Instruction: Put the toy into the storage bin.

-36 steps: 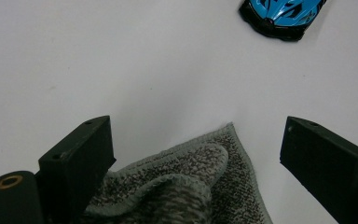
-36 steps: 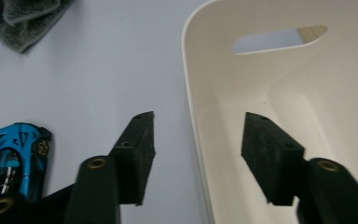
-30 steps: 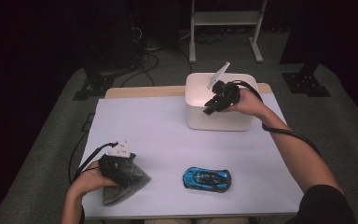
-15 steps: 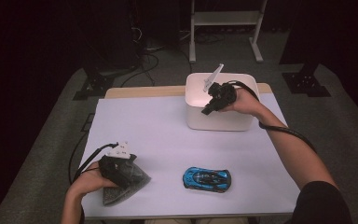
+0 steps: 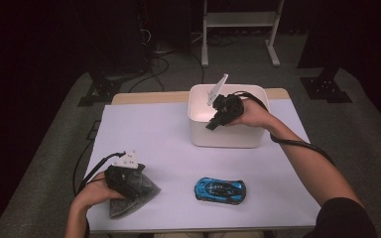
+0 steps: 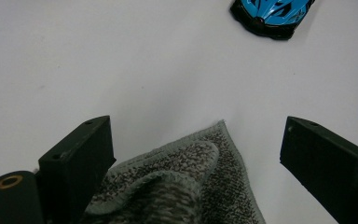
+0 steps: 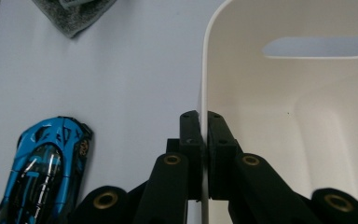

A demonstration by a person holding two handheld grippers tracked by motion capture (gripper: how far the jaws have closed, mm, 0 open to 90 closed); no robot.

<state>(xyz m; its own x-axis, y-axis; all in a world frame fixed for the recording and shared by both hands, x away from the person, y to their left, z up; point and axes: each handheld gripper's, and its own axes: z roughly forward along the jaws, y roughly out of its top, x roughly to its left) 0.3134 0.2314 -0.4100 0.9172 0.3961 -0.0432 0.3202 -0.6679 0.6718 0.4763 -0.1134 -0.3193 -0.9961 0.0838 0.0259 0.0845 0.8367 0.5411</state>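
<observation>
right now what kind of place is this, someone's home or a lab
Probably a lab or recording studio: dark curtained surroundings, cables on grey carpet, a metal stand, and a white-covered table with staged props.

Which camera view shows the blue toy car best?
The high view: the whole blue toy car lies uncovered on the table. The right gripper view shows most of it at the left edge; the left gripper view catches one end at the top.

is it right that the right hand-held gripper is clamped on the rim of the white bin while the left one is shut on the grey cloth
Not quite. In the left gripper view the left hand-held gripper stands open over the grey cloth, its jaws wide apart. The rest holds: the right hand-held gripper is clamped on the rim of the white bin.
</observation>
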